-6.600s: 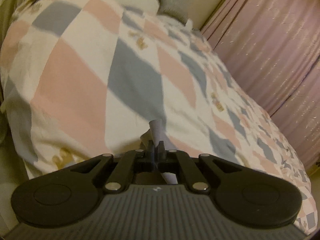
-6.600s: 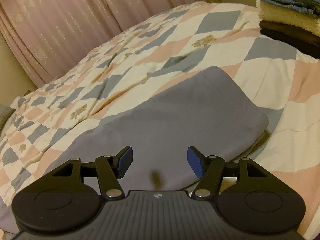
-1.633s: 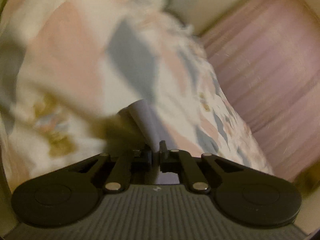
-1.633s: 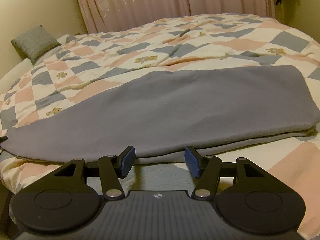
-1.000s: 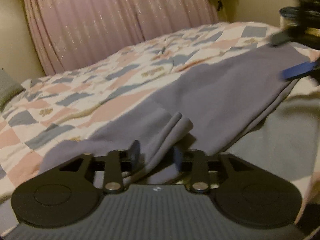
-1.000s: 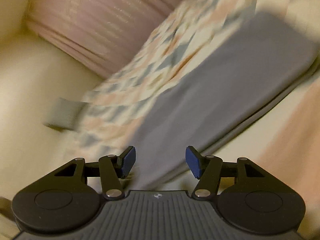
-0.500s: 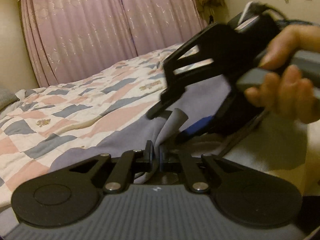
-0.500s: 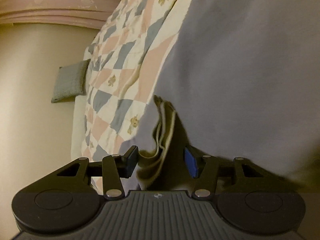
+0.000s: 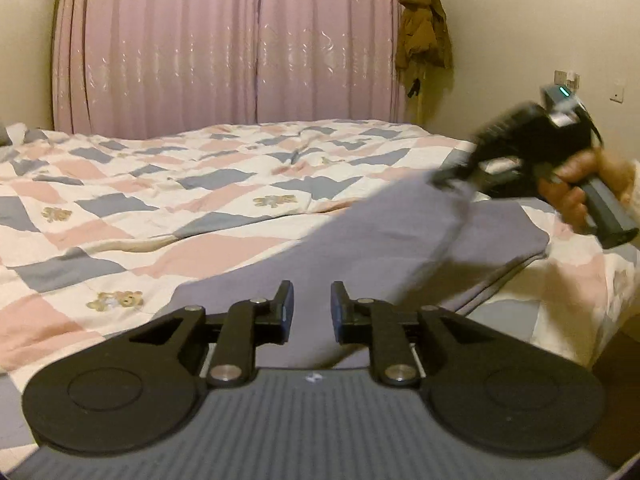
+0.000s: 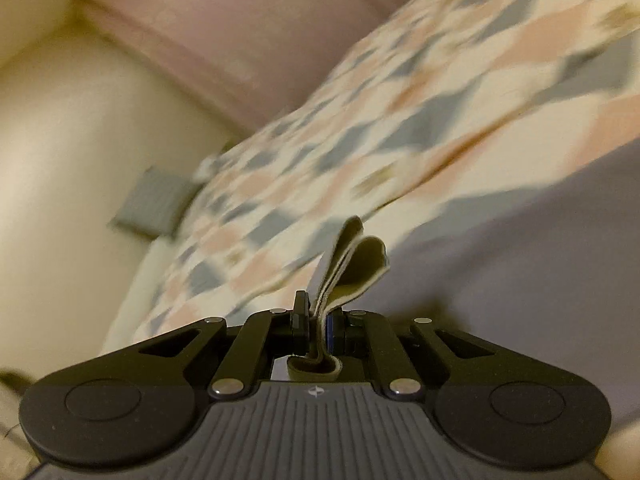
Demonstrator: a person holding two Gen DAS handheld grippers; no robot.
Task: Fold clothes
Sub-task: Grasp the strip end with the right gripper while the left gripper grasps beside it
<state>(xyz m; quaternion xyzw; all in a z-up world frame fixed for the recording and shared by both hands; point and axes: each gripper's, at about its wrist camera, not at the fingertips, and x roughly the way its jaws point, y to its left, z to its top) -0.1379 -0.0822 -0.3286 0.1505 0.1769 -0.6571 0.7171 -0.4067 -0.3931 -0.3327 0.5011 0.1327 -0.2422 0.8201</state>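
Only right wrist view, right gripper (image 10: 318, 328) pinching grey garment (image 10: 520, 260)

Grey garment (image 9: 400, 240): matt, soft knit cloth. Quilt (image 9: 160, 208): printed cotton-like cloth, slightly creased. Left gripper (image 9: 311, 312): matt black plastic, shiny metal pivots. Curtains (image 9: 224, 40): faintly glossy fabric.

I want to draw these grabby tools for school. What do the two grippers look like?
Each gripper is matte black plastic. The left gripper has two round discs, silver screws, jointed links, a ribbed grey body with a small white logo, and blue-padded fingers. The right gripper looks the same; from the side it has a dark grey handle, a dangling cable and a small green light on top.
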